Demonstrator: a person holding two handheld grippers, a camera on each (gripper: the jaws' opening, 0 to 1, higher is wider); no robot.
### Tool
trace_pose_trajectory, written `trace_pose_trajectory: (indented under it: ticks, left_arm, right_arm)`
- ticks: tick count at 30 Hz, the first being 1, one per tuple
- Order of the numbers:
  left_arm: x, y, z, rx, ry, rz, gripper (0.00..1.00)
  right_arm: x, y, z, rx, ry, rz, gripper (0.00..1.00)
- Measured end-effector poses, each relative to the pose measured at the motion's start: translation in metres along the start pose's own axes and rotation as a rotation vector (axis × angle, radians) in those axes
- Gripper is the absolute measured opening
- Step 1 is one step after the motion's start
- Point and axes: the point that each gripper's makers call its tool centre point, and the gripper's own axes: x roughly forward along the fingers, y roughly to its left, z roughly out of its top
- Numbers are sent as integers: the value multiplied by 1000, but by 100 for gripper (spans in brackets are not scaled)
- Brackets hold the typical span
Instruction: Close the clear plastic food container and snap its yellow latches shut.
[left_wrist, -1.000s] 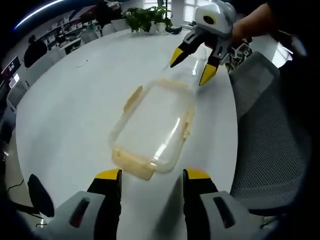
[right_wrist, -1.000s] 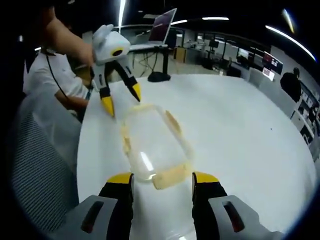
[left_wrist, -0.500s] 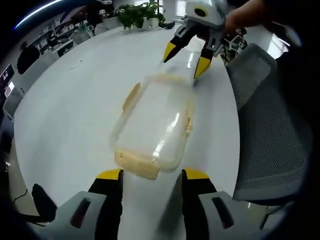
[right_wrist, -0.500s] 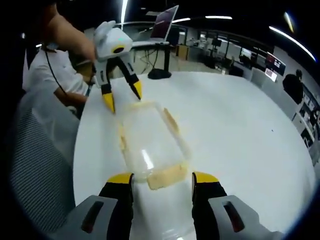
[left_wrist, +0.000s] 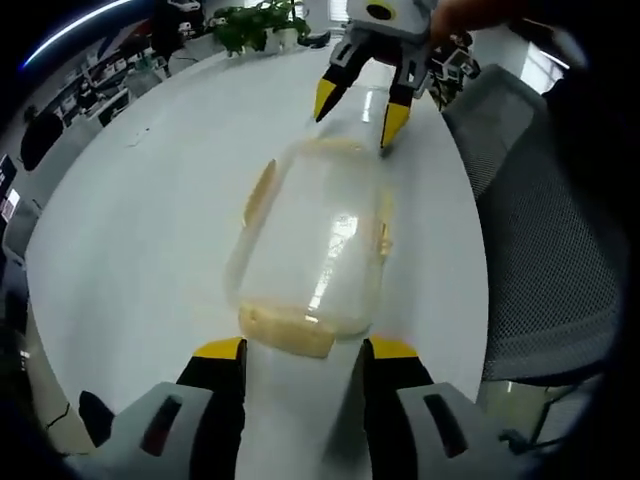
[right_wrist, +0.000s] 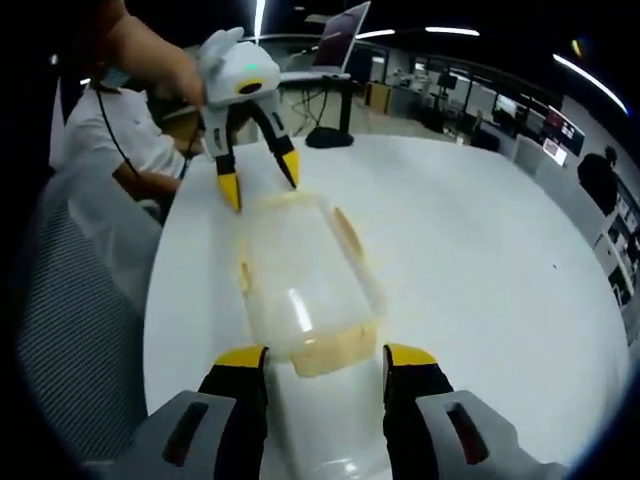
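A clear plastic food container (left_wrist: 312, 240) with its lid on lies lengthwise on the white table (left_wrist: 150, 220). Pale yellow latches line its sides and ends; one end latch (left_wrist: 288, 331) lies just ahead of my left gripper (left_wrist: 300, 352), which is open with nothing between its jaws. At the container's far end my right gripper (left_wrist: 354, 106) stands open, its yellow fingertips (left_wrist: 393, 122) straddling that end. In the right gripper view the container (right_wrist: 298, 280) runs from my right gripper (right_wrist: 323, 360) to my left gripper (right_wrist: 258, 178), and an end latch (right_wrist: 334, 352) sits between the right jaws.
A grey mesh chair (left_wrist: 545, 240) stands close beside the table edge. A potted plant (left_wrist: 245, 22) sits at the table's far side. A person in a white shirt (right_wrist: 120, 150) is seated beyond the table, and an open laptop (right_wrist: 335, 35) stands on a stand behind.
Both grippers have drawn a little closer to the container's ends. The container has turned slightly on the table. Both grippers stay open.
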Motion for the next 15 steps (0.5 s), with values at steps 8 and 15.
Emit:
trace_pose_trajectory:
  ticks: [8, 15]
  left_arm:
    - [2, 2, 0, 29, 11, -9, 45]
    - [3, 4, 0, 65, 19, -31, 45]
  right_arm:
    - [3, -3, -3, -11, 20, 19, 45]
    - [7, -2, -3, -33, 40, 42, 45]
